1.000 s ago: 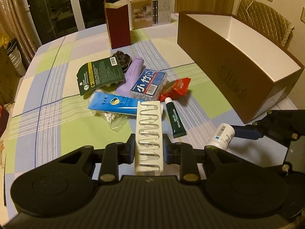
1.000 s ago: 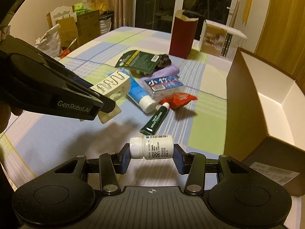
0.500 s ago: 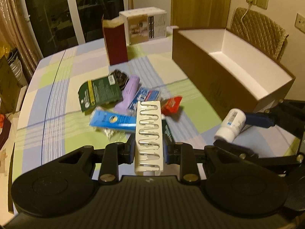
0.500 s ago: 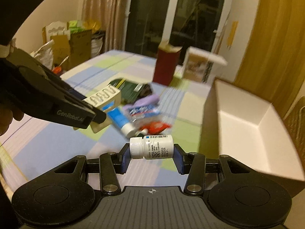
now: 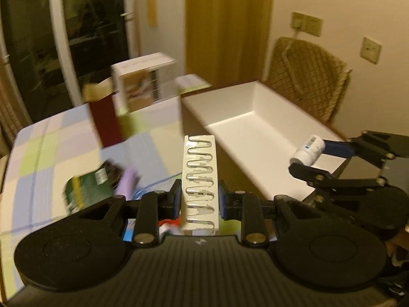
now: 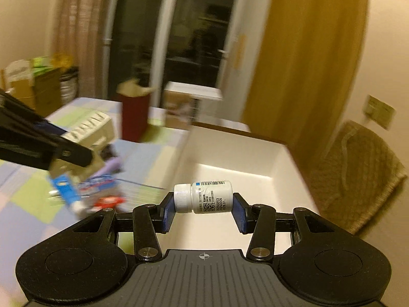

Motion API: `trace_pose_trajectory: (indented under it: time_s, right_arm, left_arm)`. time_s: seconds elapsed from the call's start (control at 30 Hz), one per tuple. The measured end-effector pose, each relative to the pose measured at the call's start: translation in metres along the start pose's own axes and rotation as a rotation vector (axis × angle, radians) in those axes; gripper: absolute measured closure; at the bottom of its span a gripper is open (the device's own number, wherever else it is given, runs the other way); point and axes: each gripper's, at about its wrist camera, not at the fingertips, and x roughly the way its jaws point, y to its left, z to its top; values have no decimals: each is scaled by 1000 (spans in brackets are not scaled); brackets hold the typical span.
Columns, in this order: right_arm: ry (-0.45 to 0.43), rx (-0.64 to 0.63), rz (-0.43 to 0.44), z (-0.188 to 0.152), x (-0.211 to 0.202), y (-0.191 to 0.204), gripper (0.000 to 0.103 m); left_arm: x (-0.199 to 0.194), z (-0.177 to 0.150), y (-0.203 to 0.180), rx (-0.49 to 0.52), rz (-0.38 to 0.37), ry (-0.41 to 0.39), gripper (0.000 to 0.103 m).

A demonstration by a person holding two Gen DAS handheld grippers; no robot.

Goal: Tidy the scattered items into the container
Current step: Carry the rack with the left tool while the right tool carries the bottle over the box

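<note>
White and ridged, the flat card of clips [image 5: 200, 182] sits tight between the two pads of the left hand-held gripper [image 5: 200, 202], standing on its long edge. The bent wire loops on it look hard and shiny. The right hand-held gripper [image 6: 203, 206] squeezes a small white bottle [image 6: 203, 196] from both ends. The bottle is round and smooth, with a ribbed cap and a printed label, and it lies on its side.

A second ago both hand-held grippers were low over the table [image 5: 38, 143], with the mess right in front of them. Now both have come up and swung over toward the container [image 5: 258, 128]. From the left view the bottle already hangs over the near end of the box. From the right view the white inside of the box sits just behind the bottle. The card is not over it yet, only close to its near wall. I think dropping comes next, bottle first.

The container is a long box, brown outside and plain white inside, and it looks empty. Its walls look like stiff card.

Farther left on the checked cloth, the other things lie in a blurry heap: a green packet [image 5: 87, 192], a soft purple tube [image 5: 127, 184], something blue and something red. Those are not tidied yet. Behind them a dark red box [image 5: 104, 120] stands upright.
</note>
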Motion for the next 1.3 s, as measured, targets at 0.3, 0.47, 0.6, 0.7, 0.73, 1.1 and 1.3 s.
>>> trace_pose_trajectory:
  time_s: [0.3,0.47,0.6,0.7,0.73,1.1,1.3]
  right_arm:
    - [94,237,-75,-5,23,-68,54]
    - [123,310,-65,-12,27,-83,54]
    - [141,348,-63,-13,33,-89,54]
    - [150,348,-67,-14,37,-89,54]
    - [155,348,-67,-13,41,-88,54]
    - [163,350,-49,-13,48,-86,54]
    - [158,324,-18,-12,48,-78,54]
  left_arm:
    - [58,45,-54,106,-121,1,80]
    - [95,51,-69,124,-147,37,80]
    - [115,48,-76,129,-154,63,80]
    - [123,44,-75,125,-151,76,80]
    - [124,42,-74,122,-150,80,80]
    - [118,42,-64,91,-138,55,78]
    - [107,43,-53,66,-119,40,77]
